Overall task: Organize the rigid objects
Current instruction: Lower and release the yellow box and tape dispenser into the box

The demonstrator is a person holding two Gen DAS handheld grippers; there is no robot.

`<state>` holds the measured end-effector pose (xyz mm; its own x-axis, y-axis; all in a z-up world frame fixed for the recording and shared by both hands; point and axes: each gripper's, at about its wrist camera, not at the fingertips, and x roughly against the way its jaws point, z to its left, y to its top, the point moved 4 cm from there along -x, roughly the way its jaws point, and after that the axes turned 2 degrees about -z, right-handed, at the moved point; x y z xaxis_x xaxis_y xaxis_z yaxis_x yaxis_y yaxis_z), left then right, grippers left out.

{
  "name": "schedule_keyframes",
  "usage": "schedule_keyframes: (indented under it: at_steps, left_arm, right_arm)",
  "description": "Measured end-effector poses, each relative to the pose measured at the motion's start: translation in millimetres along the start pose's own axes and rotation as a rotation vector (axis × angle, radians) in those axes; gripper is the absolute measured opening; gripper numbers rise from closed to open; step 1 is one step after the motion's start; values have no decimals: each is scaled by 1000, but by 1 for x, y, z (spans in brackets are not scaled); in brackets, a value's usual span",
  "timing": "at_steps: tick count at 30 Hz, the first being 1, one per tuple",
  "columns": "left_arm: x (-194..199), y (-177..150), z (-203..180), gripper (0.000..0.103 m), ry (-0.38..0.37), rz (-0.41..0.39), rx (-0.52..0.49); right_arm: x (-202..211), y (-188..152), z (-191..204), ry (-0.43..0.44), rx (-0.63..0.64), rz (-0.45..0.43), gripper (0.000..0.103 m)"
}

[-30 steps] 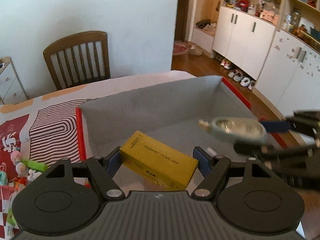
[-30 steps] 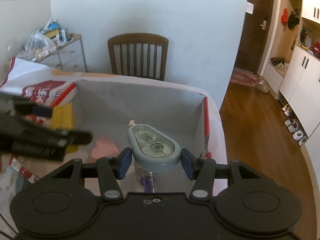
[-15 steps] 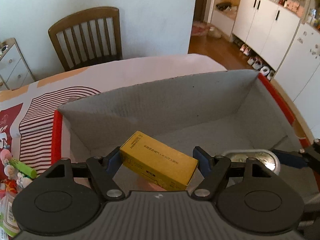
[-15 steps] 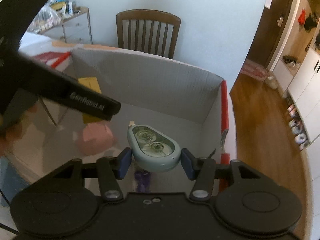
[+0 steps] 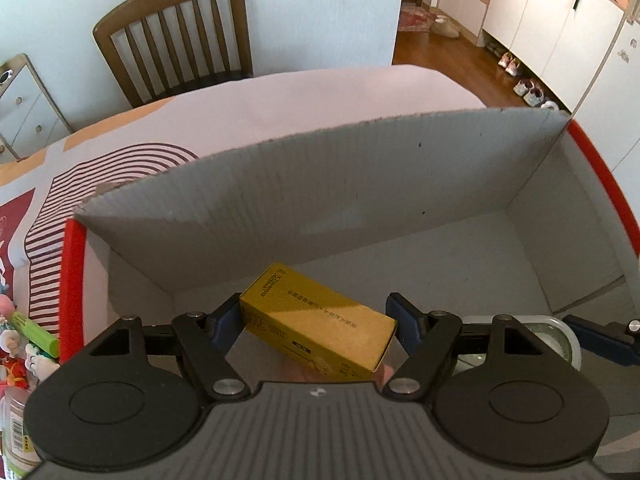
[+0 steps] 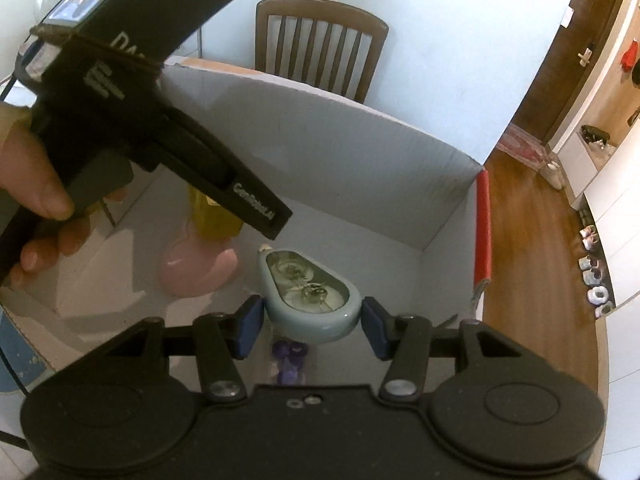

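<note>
Over patterned tablecloth, chair at 11 o'clock, left gripper pinching yellow box, long axis 10-to-4, right gripper pinching correction tape, nose toward 11, both inside grey bin.

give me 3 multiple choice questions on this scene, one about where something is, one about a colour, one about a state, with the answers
1. Where is the pink object?
A. on the chair
B. on the floor of the grey box
C. between the right gripper's fingers

2. What colour is the carton in the left gripper?
A. yellow
B. green
C. white

3. What is the right gripper doing?
A. hanging open and empty
B. shut on a purple object
C. shut on the blue-grey tape dispenser

Answers:
1 B, the right wrist view shows it lying inside the box beneath the left gripper.
2 A, the left wrist view shows a yellow carton between the blue pads.
3 C, both pads press the dispenser's sides, held over the inside of the box.
</note>
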<state>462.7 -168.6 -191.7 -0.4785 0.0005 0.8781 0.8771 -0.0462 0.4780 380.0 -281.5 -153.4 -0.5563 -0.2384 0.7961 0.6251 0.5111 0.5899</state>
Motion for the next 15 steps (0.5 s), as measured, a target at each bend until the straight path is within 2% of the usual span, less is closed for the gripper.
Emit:
schedule_keyframes:
  at_steps: [8, 12, 15]
  left_arm:
    - [-5, 5, 1, 77, -8, 34, 17]
    - [-6, 4, 4, 77, 5, 48, 34]
    - [-1, 6, 3, 77, 11, 25, 31]
  right_arm:
    - [-9, 5, -3, -7, -32, 24, 53]
    - [-8, 7, -6, 3, -45, 18, 56]
    - [-6, 6, -6, 3, -51, 2, 61]
